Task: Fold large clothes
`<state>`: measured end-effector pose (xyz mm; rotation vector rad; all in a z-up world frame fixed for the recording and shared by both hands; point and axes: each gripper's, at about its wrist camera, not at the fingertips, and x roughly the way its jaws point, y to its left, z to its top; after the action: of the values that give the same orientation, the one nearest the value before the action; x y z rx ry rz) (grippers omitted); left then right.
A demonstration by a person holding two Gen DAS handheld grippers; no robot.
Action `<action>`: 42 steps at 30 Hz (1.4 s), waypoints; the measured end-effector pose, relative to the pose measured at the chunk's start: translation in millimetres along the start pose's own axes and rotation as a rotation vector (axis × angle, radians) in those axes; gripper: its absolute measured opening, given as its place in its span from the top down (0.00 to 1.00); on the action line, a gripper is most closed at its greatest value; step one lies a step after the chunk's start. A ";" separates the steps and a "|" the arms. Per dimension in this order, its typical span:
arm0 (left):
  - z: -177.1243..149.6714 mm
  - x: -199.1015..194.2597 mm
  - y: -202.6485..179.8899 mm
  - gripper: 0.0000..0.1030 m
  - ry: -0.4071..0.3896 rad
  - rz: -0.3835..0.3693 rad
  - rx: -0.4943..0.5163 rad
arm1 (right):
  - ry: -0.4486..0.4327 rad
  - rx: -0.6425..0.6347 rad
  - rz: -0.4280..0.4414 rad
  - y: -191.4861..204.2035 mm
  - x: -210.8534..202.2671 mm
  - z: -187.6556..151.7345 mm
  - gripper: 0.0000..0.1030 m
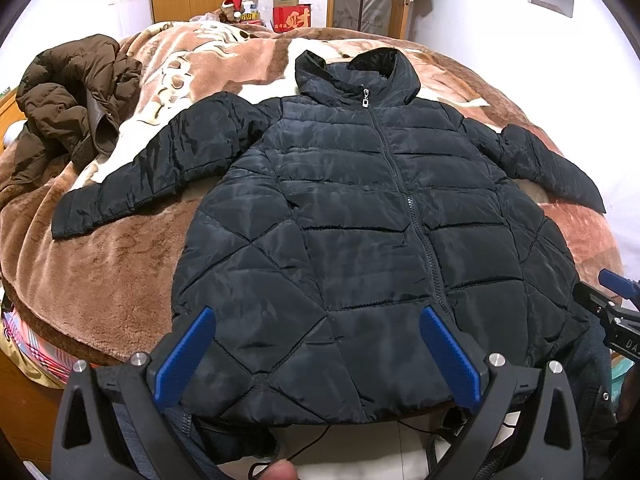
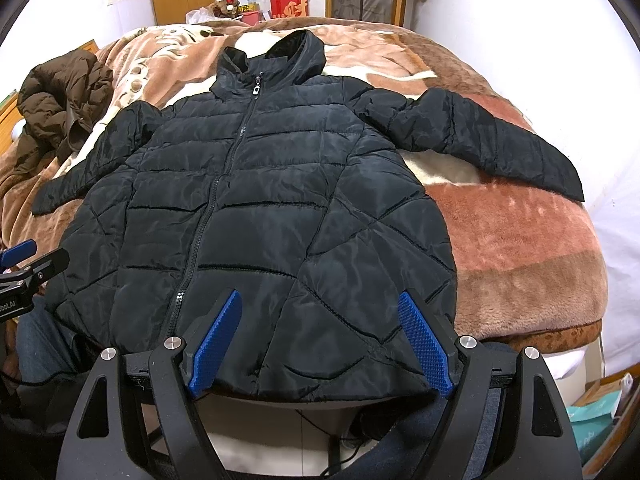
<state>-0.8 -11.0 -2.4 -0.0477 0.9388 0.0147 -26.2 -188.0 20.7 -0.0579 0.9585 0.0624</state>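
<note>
A black quilted puffer jacket (image 1: 352,220) (image 2: 256,208) lies flat and zipped on the bed, hood away from me, both sleeves spread out to the sides. Its hem hangs at the bed's near edge. My left gripper (image 1: 318,318) hovers open just above the hem's left half, blue pads wide apart with nothing between them. My right gripper (image 2: 320,300) is open over the hem's right half, also holding nothing. Each gripper shows at the edge of the other's view: the right gripper (image 1: 616,304), the left gripper (image 2: 24,268).
A brown plush blanket (image 1: 100,280) (image 2: 520,248) covers the bed. A crumpled brown jacket (image 1: 68,108) (image 2: 56,100) lies at the far left. Boxes and a toy with a Santa hat (image 1: 234,6) stand beyond the bed's head. A person's jeans (image 2: 40,340) show below the hem.
</note>
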 end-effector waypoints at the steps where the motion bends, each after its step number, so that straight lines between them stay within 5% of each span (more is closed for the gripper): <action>1: -0.7 0.1 -0.8 0.00 0.000 -0.001 0.000 | 0.000 -0.001 -0.001 0.1 -0.1 0.3 0.22; 31: -2.2 2.8 0.6 0.00 -0.005 0.008 0.004 | 0.004 -0.006 -0.002 1.8 4.6 -0.5 0.22; 42: 19.5 17.6 37.9 0.00 -0.033 0.026 -0.044 | -0.032 -0.035 0.037 12.7 15.5 26.2 0.22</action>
<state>24.1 27.6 -6.4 -0.0754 0.9063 0.0603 3.0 -172.9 22.8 -0.0711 0.9270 0.1136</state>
